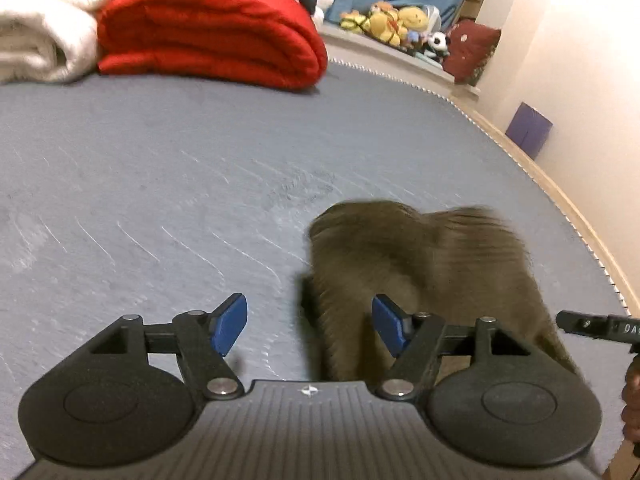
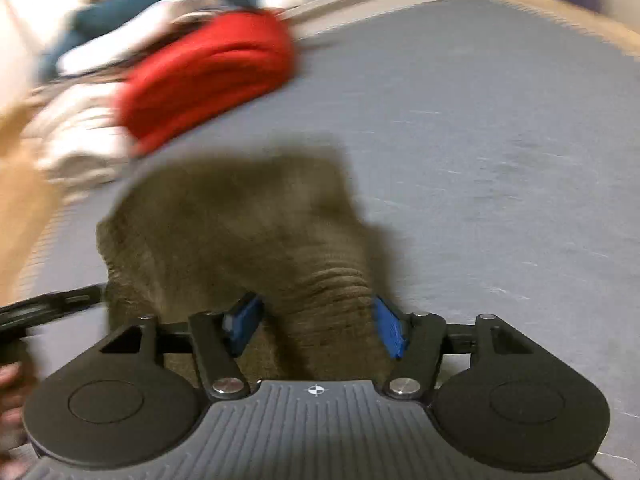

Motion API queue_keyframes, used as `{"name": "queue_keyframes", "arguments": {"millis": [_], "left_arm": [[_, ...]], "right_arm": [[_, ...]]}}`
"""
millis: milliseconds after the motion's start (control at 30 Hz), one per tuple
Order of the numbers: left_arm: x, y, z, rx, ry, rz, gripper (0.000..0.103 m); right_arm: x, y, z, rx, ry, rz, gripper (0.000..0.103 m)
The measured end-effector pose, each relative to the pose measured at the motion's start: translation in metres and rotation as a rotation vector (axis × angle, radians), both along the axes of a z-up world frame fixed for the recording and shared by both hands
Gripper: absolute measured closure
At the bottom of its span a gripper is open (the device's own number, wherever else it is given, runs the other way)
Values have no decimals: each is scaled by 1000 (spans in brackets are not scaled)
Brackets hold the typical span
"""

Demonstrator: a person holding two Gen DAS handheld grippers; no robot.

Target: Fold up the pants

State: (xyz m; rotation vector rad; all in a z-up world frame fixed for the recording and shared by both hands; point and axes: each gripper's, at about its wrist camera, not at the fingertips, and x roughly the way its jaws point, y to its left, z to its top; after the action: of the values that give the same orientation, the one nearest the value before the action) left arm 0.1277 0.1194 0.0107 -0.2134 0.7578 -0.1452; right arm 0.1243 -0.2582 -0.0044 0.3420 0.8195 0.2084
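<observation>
Both tongs, left (image 1: 310, 322) & right (image 2: 318, 326), you're holding spread, gripping nothing; 1 ribbed olive-brown pants (image 2: 240, 232) is lying bunched on the grey bed (image 1: 160, 180), w/ 1 red quilted blanket (image 1: 208, 28) behind.

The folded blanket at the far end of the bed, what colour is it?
Bright red. The blanket shows sharpest in the left wrist view.

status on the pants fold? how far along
Done: hard to confirm; the brown pants sit bunched on the grey mattress, blurred by motion, with no neat fold visible. In hand: the right claw is open with gathered fabric between its fingers; the left claw is open beside the pile, holding nothing. Left: probably most of the job, spreading and folding flat.
</observation>
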Motion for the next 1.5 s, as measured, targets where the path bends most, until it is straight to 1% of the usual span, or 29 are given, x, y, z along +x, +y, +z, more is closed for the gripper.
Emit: {"name": "queue_keyframes", "arguments": {"millis": [33,100,167,233,267,300,333,367,400,433,467,533,633,767,800,833,933,1000,1067,1100,1133,1167,1200,1233,1267,1300,1367,1433,1500], "left_arm": [[-4,1,5,-27,-19,-14,31],[-13,-3,14,-66,-60,-70,31],[-16,-18,20,-60,-91,-149,34],[-21,-35,19,-31,-104,-240,41],[-25,-43,16,-10,-102,-288,43],[-26,-53,8,32,-76,-335,45],[-23,-61,-4,91,-12,-356,51],[-22,-64,-21,153,57,-364,53],[-21,-68,-34,209,88,-373,52],[-22,-72,-35,244,73,-385,52],[-21,-74,-31,246,77,-385,52],[-16,-72,-20,199,64,-361,52],[-15,-62,-2,121,-25,-273,52],[-3,-48,10,-6,-125,-129,55],[-3,-50,10,-16,-151,-111,64],[-2,-55,12,-9,-179,-97,73],[-2,-76,13,16,-247,-91,86],[-4,-89,17,36,-285,-93,86],[-5,-99,18,66,-312,-92,86],[3,-107,15,85,-317,-91,86],[9,-109,9,117,-306,-88,86],[21,-110,0,173,-265,-72,86],[37,-111,-19,256,-182,-45,90],[50,-107,-36,290,-111,-37,89],[50,-101,-47,274,-107,-36,89],[51,-100,-51,264,-121,-31,89],[54,-105,-48,271,-105,-23,89],[54,-102,-48,235,-94,-7,89],[53,-100,-48,220,-93,-6,89]], "right_arm": [[-2,-2,1,-11,-19,-15,43],[-9,-6,10,36,-57,24,43],[-18,-2,18,26,-97,89,43],[-27,5,20,-26,-107,155,43],[-31,8,14,-56,-79,191,44],[-33,9,6,-88,-34,224,48],[-35,14,-8,-140,29,273,48],[-39,21,-18,-202,46,312,48],[-44,26,-25,-266,37,348,48],[-46,28,-26,-279,28,364,48],[-45,28,-23,-265,35,371,48],[-42,22,-19,-253,45,363,49],[-41,10,-9,-204,-5,328,49],[-26,0,20,-88,-175,204,47],[-19,-3,25,-46,-211,157,47],[-10,-5,28,-13,-240,113,47],[10,-2,27,10,-283,18,47],[24,9,20,-35,-303,8,47],[36,26,11,-143,-328,12,48],[42,33,7,-184,-335,16,50],[49,38,1,-225,-327,20,60],[59,43,-8,-281,-292,17,62],[71,45,-21,-322,-241,8,62],[81,43,-37,-335,-183,-1,61],[89,40,-50,-341,-132,-15,61],[95,36,-59,-325,-115,-30,62],[103,35,-62,-318,-100,-48,62],[107,39,-65,-353,-98,-52,62],[110,38,-68,-341,-95,-65,60]]}}
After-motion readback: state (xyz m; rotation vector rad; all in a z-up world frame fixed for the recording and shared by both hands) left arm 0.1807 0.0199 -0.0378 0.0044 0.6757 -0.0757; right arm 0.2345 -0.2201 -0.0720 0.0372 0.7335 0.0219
